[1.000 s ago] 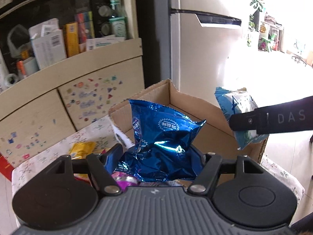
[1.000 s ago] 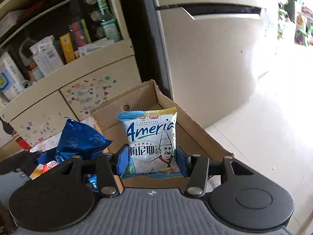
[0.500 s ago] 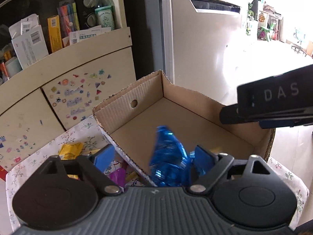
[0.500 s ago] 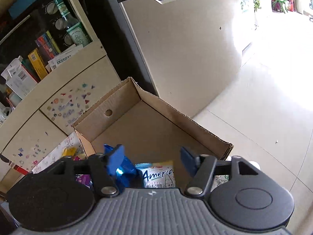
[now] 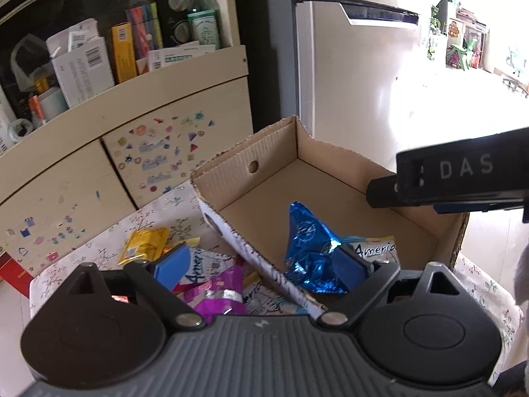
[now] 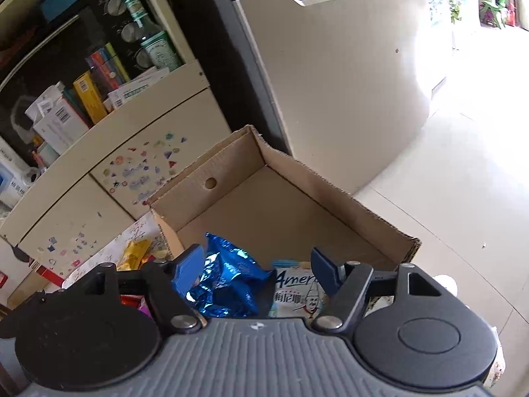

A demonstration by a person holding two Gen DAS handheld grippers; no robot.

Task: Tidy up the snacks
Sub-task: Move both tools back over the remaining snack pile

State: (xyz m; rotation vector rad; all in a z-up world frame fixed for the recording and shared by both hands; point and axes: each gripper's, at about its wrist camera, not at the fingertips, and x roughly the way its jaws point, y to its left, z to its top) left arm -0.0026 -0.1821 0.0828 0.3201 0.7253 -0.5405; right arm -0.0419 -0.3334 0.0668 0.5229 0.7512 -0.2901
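We see the left claw (image 5: 264, 264) spread wide, its jaws just having opened; the blue bag (image 5: 310, 251) lies loose in the box (image 5: 238, 168), against the right pad but not pinched. The right claw (image 6: 258, 264) is also spread, its jaws likewise just having opened, with nothing pinched. Below it we note the blue bag (image 6: 228, 281) and a white packet (image 6: 294, 291) side by side at the near end of the box (image 6: 198, 178). From the left view, the white packet (image 5: 377, 251) rests on the box floor just beside the blue bag. Outside the box, on the bench (image 5: 99, 238), lie a yellow packet (image 5: 142, 244) and a purple packet (image 5: 215, 294). The right claw's arm (image 5: 463, 175) crosses over the box's far right corner.
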